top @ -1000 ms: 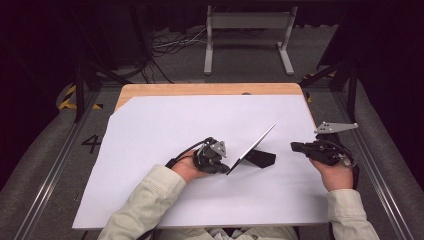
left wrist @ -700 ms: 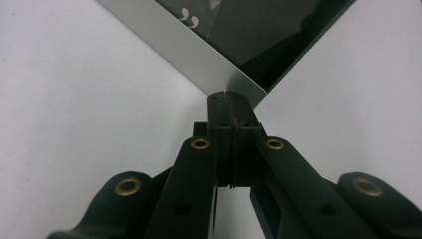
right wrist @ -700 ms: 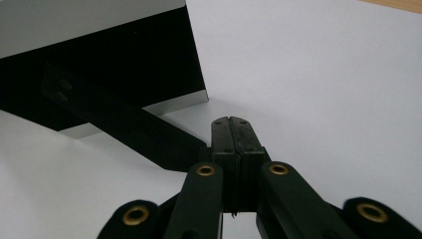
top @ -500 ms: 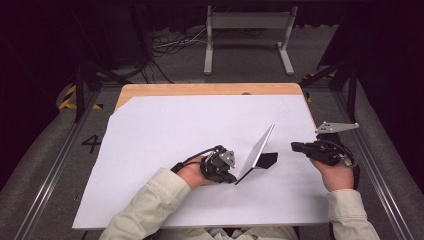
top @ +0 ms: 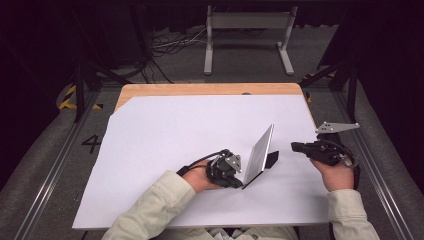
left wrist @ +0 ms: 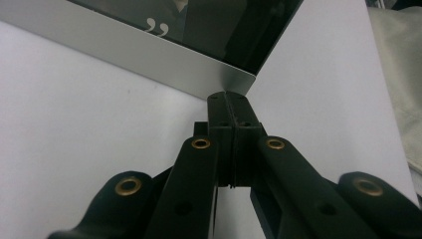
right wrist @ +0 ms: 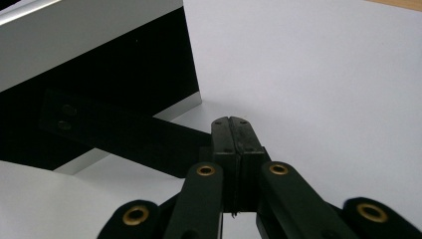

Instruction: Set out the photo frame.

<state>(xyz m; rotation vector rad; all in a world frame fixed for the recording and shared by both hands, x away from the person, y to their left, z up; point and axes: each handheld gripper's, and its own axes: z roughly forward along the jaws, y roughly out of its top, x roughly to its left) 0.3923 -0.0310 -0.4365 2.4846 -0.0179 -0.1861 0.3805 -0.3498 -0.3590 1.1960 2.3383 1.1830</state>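
Frame [top: 259, 155], a silver picture frame with a black easel leg [top: 271, 159], is stood tilted near the middle of the white-covered surface [top: 165, 135], between the two grippers. It leans back on the leg, which is propped out behind it toward the right hand, so that it can stand by itself; no hand is needed to keep it up.

The left gripper [top: 239, 176] is brought to the near bottom corner of the frame. In the left gripper view its fingers [left wrist: 219, 117] are seen pressed together, nothing pinched, with their tips at or just short of that corner [left wrist: 244, 82]; contact cannot be told for certain. A closed tip is likely offered there to nudge or steady the frame, not to grasp it.

The right gripper [top: 296, 147] is held low, a little apart from the frame on the leg side. Its fingers [right wrist: 246, 132] are likewise pressed together and empty, and are pointed toward the leg [right wrist: 124, 134], probably in readiness to adjust or fold it.
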